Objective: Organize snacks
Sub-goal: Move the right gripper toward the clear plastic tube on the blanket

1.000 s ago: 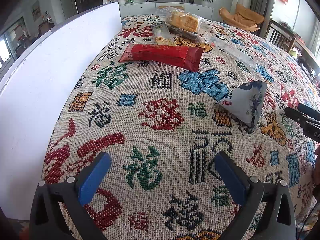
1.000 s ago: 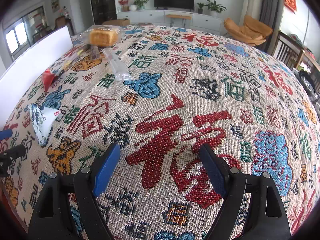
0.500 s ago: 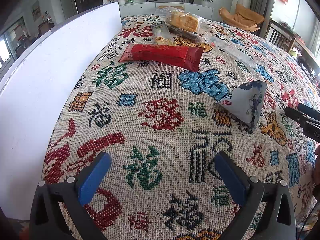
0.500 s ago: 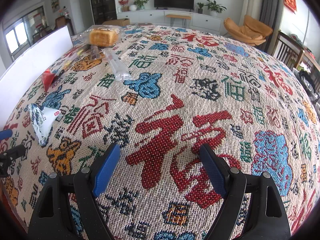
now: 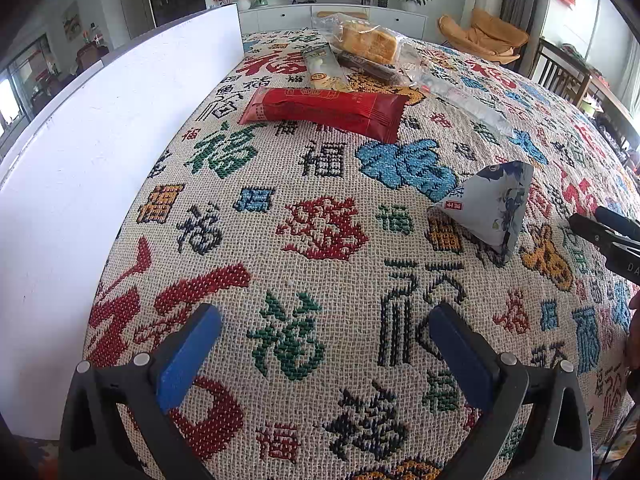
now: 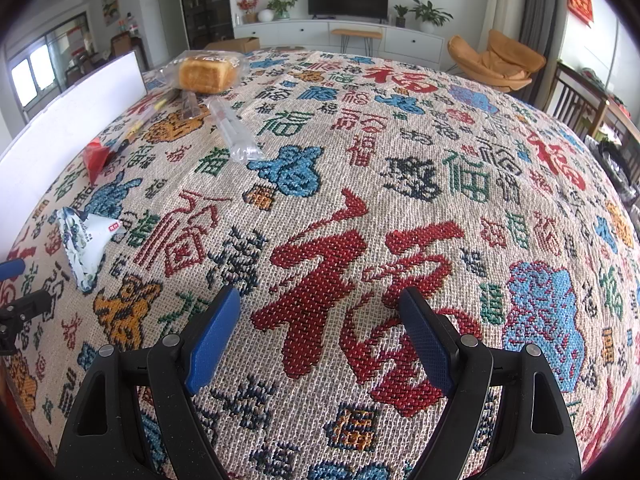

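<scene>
While tilted down over the tablecloth [image 5: 320,184], both grippers gape, empty.

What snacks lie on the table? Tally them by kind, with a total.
Long red foil packet: 1
Bagged bread loaf: 1
Pale triangular blue-flowered pouch: 1
Clear plastic packet: 1
Yellow-labelled flat packet: 1
Dark brown bar: 1
Total: 6

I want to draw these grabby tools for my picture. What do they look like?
The left gripper and the right gripper look the same: a black plastic frame with cut-out holes, small silver screws, and two flat blue fingers with a bumpy texture. From the left view, white letters show on the right one's black side.
</scene>
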Action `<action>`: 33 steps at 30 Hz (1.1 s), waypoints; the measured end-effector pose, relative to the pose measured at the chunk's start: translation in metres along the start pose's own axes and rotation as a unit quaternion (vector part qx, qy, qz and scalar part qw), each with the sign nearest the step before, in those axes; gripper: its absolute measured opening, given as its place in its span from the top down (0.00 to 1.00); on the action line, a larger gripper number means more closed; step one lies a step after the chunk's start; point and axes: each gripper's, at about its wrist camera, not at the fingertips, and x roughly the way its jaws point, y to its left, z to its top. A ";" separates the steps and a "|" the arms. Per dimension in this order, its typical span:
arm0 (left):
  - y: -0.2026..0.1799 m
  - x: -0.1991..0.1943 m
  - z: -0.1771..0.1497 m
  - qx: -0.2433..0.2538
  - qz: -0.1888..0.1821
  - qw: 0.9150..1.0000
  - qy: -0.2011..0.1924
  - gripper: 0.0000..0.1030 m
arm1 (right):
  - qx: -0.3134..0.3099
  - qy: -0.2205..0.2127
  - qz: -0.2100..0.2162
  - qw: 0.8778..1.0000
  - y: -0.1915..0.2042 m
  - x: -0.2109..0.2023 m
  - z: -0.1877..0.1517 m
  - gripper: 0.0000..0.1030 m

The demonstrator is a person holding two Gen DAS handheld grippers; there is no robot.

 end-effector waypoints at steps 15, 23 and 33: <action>0.000 -0.001 0.000 0.000 -0.001 1.000 0.000 0.00 | 0.001 0.000 0.004 1.000 0.000 0.000 0.000 0.17; 0.001 0.000 0.000 0.000 -0.001 1.000 -0.001 0.00 | -0.001 0.011 0.007 1.000 0.002 0.004 0.004 0.17; 0.001 -0.002 0.002 -0.001 0.000 1.000 -0.002 0.00 | -0.065 0.007 0.059 0.996 0.043 0.028 0.105 0.21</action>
